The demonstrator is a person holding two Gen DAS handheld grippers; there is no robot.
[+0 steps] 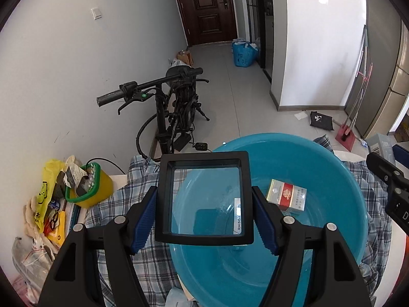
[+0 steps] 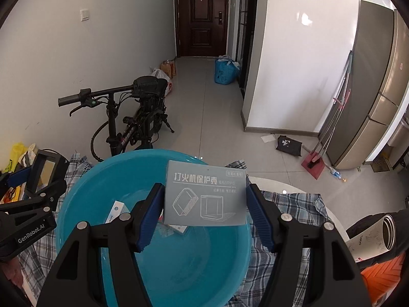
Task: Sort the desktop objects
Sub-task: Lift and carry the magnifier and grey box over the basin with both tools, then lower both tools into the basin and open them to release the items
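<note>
Blue-padded fingers of the left hand-held gripper (image 1: 204, 204) are clamped on a black-framed clear case (image 1: 205, 197), held over the teal basin (image 1: 332, 168). A grey lighter-case box (image 2: 205, 194) is pinched by the right hand-held gripper (image 2: 204, 204) above the same basin. Sorting is judged partly done: a red-and-silver cigarette pack (image 1: 286, 195) and a white box (image 2: 116, 211) are already lying inside. Both held items are yet to be dropped in. On the table's left, a yellow cup (image 1: 89, 186) and bags (image 1: 48, 204) are left unsorted. Farther off, a black bicycle (image 1: 168, 107) is parked by the wall.
</note>
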